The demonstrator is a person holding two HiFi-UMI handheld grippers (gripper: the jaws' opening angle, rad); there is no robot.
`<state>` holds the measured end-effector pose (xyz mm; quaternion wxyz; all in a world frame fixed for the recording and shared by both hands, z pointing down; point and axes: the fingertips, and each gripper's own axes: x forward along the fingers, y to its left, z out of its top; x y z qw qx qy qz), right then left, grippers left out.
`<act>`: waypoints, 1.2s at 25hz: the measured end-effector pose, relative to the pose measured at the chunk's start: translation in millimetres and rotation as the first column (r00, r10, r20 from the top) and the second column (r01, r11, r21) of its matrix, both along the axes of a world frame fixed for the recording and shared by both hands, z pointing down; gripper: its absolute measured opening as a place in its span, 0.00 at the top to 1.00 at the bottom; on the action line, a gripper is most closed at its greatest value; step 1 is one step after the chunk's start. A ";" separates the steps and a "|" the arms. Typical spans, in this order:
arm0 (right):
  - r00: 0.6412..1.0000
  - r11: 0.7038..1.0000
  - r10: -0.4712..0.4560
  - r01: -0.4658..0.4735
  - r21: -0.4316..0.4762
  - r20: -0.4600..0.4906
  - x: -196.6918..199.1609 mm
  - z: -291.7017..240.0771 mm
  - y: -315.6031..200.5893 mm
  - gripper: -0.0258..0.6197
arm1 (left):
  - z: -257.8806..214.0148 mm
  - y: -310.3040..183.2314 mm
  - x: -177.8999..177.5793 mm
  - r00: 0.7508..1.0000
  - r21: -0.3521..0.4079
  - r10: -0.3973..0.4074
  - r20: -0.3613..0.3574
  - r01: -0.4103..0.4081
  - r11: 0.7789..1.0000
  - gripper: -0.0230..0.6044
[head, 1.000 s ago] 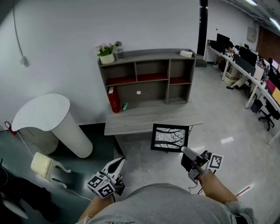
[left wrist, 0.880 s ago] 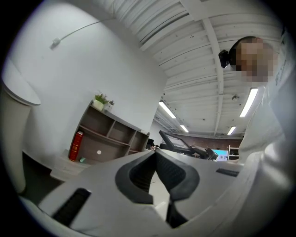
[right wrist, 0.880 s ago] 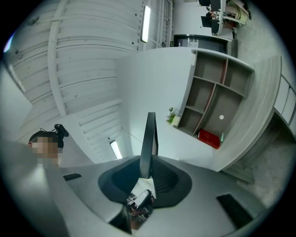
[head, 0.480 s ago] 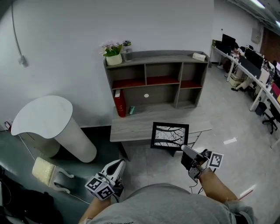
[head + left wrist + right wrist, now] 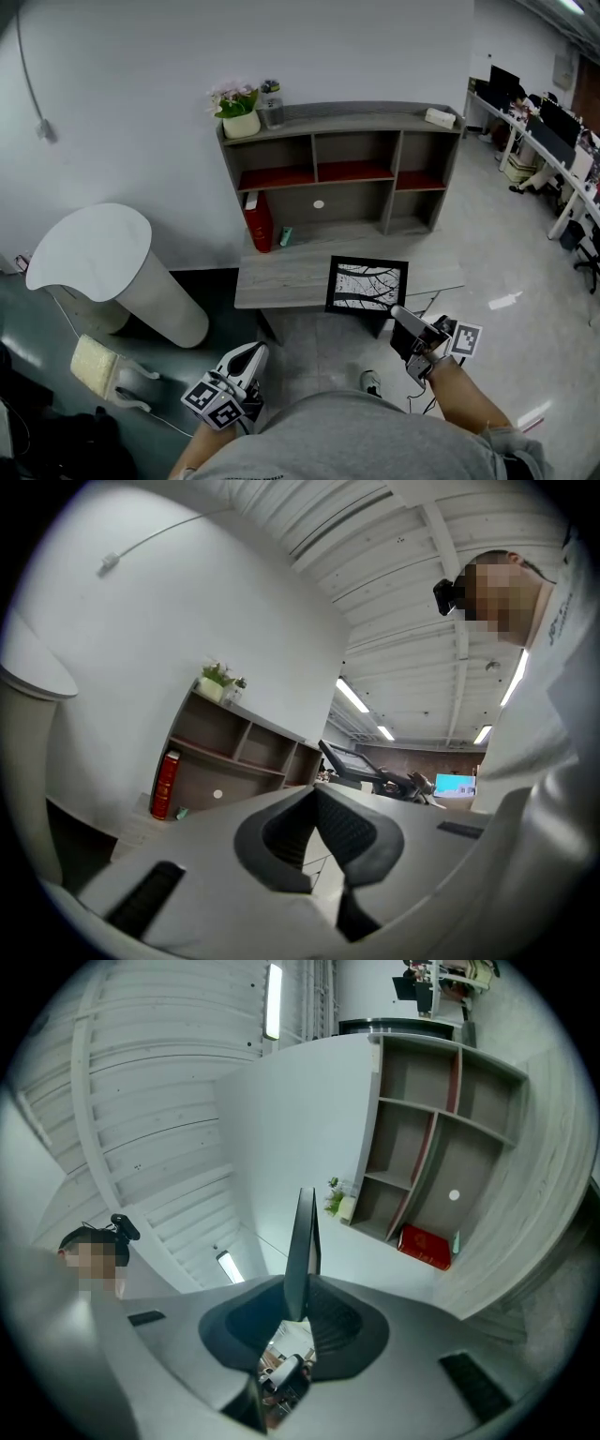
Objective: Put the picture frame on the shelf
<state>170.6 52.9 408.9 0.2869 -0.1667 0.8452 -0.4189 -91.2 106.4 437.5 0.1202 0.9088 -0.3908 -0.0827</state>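
- In the head view, we are holding the picture frame (image 5: 367,285) with our right gripper (image 5: 401,321), which is pinching the frame's bottom corner.
- The frame is up in the air near the low grey table (image 5: 281,281). It is not on the shelf (image 5: 337,120) yet, so we think the whole putting part is left to do.
- The frame is flat and square, with a black rim and a black-and-white tree picture.
- The shelf is grey wood with boxy holes and red boards inside. A white flower pot (image 5: 240,122) is sitting on top, and a red book (image 5: 258,223) is standing below.
- Our left gripper (image 5: 251,354) is hanging low by our body, well apart from the frame.
- In the left gripper view, the fingers are pressing together with nothing between them. Their dark pads are looking bumpy.
- In the right gripper view, the fingers are close together, squeezing the thin dark edge of the frame, which is standing up like a blade.
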 end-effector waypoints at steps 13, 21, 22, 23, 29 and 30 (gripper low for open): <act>0.986 0.986 -0.165 0.165 0.015 0.032 58.7 3.9 -157.8 0.83 | -6.1 -126.5 81.4 0.991 0.025 -0.134 0.001 0.134 0.991 0.93; 0.969 0.970 -0.242 0.243 -0.013 0.052 84.0 13.7 -232.7 0.83 | -4.5 -191.9 116.2 0.980 0.016 -0.199 0.025 0.199 0.980 0.93; 0.966 0.967 -0.253 0.254 -0.018 0.052 84.3 15.5 -240.4 0.83 | -4.2 -198.3 119.0 0.978 0.013 -0.209 0.024 0.208 0.978 0.93; 0.963 0.964 -0.264 0.265 -0.022 0.051 84.0 17.4 -247.7 0.83 | -3.9 -204.1 121.5 0.976 0.013 -0.217 0.024 0.217 0.976 0.93; 0.944 0.944 -0.328 0.329 -0.028 0.046 68.1 21.5 -282.3 0.83 | 1.8 -230.6 117.8 0.964 0.001 -0.264 0.030 0.265 0.964 0.93; 0.941 0.941 -0.336 0.338 -0.027 0.046 64.0 20.9 -285.9 0.83 | 3.2 -234.3 115.0 0.962 -0.003 -0.271 0.028 0.271 0.963 0.93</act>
